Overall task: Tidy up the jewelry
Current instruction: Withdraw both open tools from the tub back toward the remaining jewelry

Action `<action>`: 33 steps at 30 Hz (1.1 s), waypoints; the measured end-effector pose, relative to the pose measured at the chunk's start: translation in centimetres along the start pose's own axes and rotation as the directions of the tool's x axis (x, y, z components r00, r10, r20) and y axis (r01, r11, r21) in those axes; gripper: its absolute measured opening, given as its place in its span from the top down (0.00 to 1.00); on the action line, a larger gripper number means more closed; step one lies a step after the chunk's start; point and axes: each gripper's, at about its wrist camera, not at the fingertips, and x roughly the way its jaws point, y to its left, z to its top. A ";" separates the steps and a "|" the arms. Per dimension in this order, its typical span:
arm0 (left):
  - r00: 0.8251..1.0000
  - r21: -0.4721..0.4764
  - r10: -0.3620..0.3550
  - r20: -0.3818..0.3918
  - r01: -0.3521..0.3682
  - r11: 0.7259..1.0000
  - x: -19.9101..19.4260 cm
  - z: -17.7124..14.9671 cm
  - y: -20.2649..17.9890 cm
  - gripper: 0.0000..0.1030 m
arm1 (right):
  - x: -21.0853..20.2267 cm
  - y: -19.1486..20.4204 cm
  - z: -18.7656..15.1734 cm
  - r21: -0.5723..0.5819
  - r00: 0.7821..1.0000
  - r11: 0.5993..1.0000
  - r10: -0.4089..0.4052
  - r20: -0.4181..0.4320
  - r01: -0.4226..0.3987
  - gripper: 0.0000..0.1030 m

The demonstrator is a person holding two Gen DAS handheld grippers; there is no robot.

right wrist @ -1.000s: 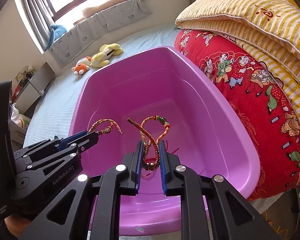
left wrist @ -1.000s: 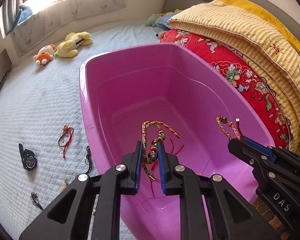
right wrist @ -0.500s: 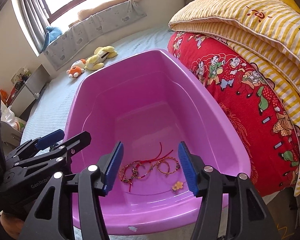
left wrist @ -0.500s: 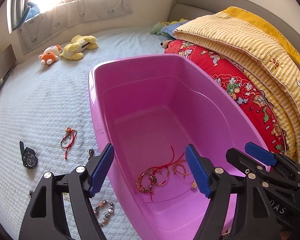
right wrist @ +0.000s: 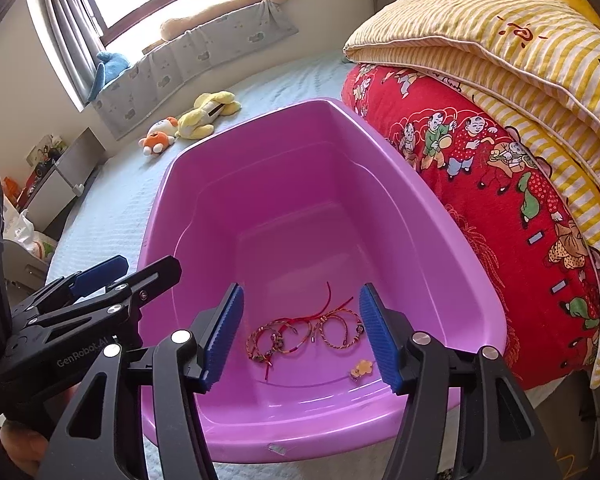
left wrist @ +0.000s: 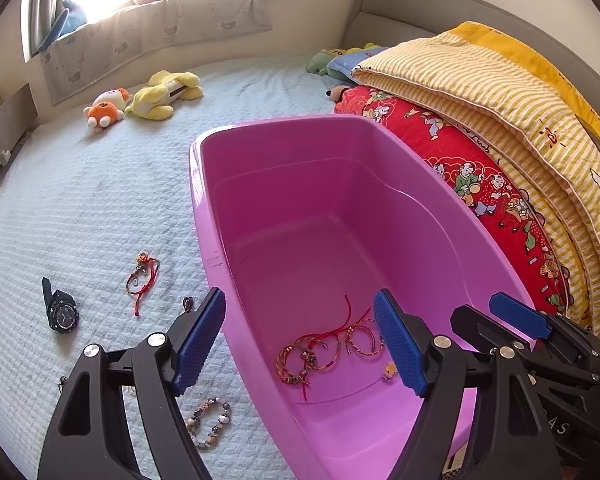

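A pink plastic tub [left wrist: 204, 216] [right wrist: 464, 248] stands on the bed. Braided cord bracelets [left wrist: 324, 350] [right wrist: 304, 332] and a small yellow charm [right wrist: 362, 369] lie on its floor at the near end. My left gripper [left wrist: 300, 340] is open and empty above the tub's near left rim. My right gripper [right wrist: 300, 336] is open and empty above the tub's near end. On the bedcover left of the tub lie a red cord bracelet [left wrist: 142, 278], a black watch [left wrist: 60, 312] and a beaded bracelet [left wrist: 210, 422].
Folded red and yellow quilts [left wrist: 500, 140] [right wrist: 500, 140] press against the tub's right side. Plush toys [left wrist: 140, 100] [right wrist: 192, 120] lie far back on the bed. A small dark piece [left wrist: 188, 304] lies by the tub's left wall.
Both grippers were shut on braided bracelets over the tub a second ago. They opened, the bracelets dropped to the tub floor, and both grippers drew back and up.
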 end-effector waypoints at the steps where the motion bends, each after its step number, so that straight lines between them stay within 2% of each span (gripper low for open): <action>1: 1.000 -0.005 -0.002 0.000 0.002 1.000 -0.1 0.0 0.1 0.27 | 0.0 0.1 0.0 -0.001 1.000 1.000 0.002 -0.002 -0.002 0.44; 16: 0.999 -0.012 0.013 0.041 -0.013 1.000 -2.5 -0.9 1.7 0.16 | -0.7 1.3 -1.0 -0.017 1.000 1.000 0.013 -0.010 -0.013 0.42; 25: 0.998 -0.029 0.005 0.061 -0.003 1.000 -3.8 -1.6 3.1 0.16 | -1.4 3.2 -1.7 -0.041 1.000 0.999 0.009 -0.001 -0.009 0.41; 33: 0.998 -0.071 0.020 0.067 -0.015 0.997 -4.8 -2.7 5.8 0.16 | -1.9 5.1 -2.5 -0.068 1.000 0.998 0.014 -0.007 -0.015 0.40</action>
